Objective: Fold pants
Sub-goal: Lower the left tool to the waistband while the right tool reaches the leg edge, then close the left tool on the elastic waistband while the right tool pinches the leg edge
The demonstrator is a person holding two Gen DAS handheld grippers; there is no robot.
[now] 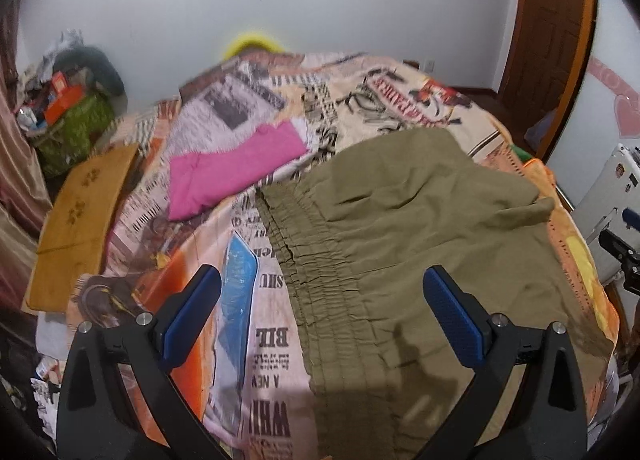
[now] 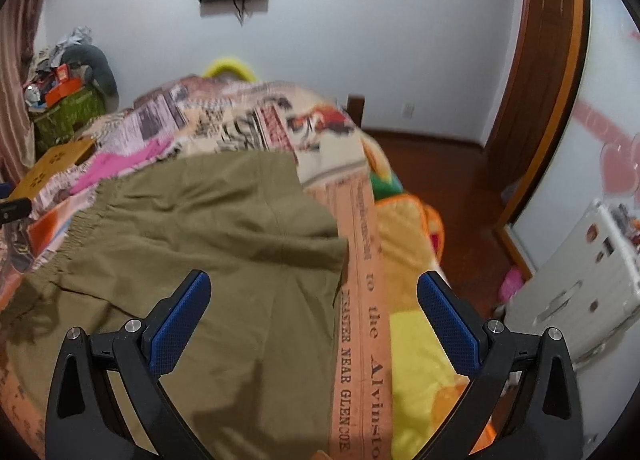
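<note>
Olive pants [image 1: 420, 228] lie on the bed [image 1: 256, 340], legs cut off below. Left gripper [image 1: 320, 324] and right gripper [image 2: 314, 324] hover released, grasping nothing.

Dim indoor light, soft motion blur, fisheye-bent edges, dark corner vignette

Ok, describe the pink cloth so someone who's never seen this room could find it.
Start at the bed with the newspaper-print cover. Beyond the olive pants, toward the wall, lies the pink cloth, folded flat. It is the only plain bright pink thing on the bed.
</note>
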